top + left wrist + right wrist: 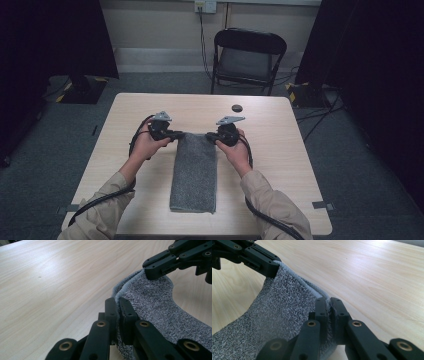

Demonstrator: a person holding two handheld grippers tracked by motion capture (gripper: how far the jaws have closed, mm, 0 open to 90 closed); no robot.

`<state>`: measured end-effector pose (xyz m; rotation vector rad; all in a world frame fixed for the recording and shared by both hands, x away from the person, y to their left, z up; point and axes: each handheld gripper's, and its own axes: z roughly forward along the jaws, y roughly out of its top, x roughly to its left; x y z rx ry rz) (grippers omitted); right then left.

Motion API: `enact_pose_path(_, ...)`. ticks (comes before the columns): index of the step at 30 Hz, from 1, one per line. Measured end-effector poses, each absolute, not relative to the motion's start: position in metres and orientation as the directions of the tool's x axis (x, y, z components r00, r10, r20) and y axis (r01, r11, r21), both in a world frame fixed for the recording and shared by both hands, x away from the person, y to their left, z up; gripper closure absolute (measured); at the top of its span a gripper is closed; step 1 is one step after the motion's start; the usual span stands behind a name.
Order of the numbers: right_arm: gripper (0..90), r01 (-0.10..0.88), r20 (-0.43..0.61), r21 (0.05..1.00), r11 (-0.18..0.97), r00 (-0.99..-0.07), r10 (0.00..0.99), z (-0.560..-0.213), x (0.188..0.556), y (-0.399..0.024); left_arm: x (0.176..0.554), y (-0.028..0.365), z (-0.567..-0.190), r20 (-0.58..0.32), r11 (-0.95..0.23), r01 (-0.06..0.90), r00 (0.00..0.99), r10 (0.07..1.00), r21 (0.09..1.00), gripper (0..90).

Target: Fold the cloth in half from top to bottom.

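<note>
Partly hidden towel [194,172] corners, pinched in jaws

You see a pale wooden surface [280,165] mid-frame, a small dark disc [236,108] near its far edge, a black folding chair [247,57] at top centre.

The worktop [280,150] is pale wood grain with rounded corners, standing on grey carpet [45,150]. Behind it stands a black folding chair [247,57], facing the worktop, against a cream wall [155,25]. A wall socket [205,6] sits high on that wall, with a cable [202,40] hanging from it down to the floor. Black curtains [50,35] hang at both sides of the room. Yellow-and-black tape [292,92] marks the floor near the stand bases at left and right. Grey tape patches [322,205] lie on the floor by the near corners. Soft light glosses the wood.
</note>
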<state>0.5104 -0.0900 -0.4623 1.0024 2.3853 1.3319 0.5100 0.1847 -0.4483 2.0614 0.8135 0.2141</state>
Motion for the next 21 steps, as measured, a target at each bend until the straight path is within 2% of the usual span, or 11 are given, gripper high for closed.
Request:
enact_pose_path(10,84.9,0.419,0.116,0.842,0.34,-0.756,0.645,-0.443,0.501,-0.092,0.501,0.19,-0.432,-0.121,-0.386,0.428,0.782,0.611,0.817,86.3)
enact_pose_path(17,84.5,0.405,0.111,0.849,0.34,-0.765,0.634,-0.442,0.488,-0.096,0.487,0.188,-0.428,-0.1,-0.41,0.41,0.796,0.596,0.815,86.2)
enact_pose_path(21,83.7,0.394,0.096,0.848,0.354,-0.772,0.628,-0.445,0.474,-0.098,0.476,0.191,-0.431,-0.117,-0.407,0.422,0.797,0.593,0.81,86.1)
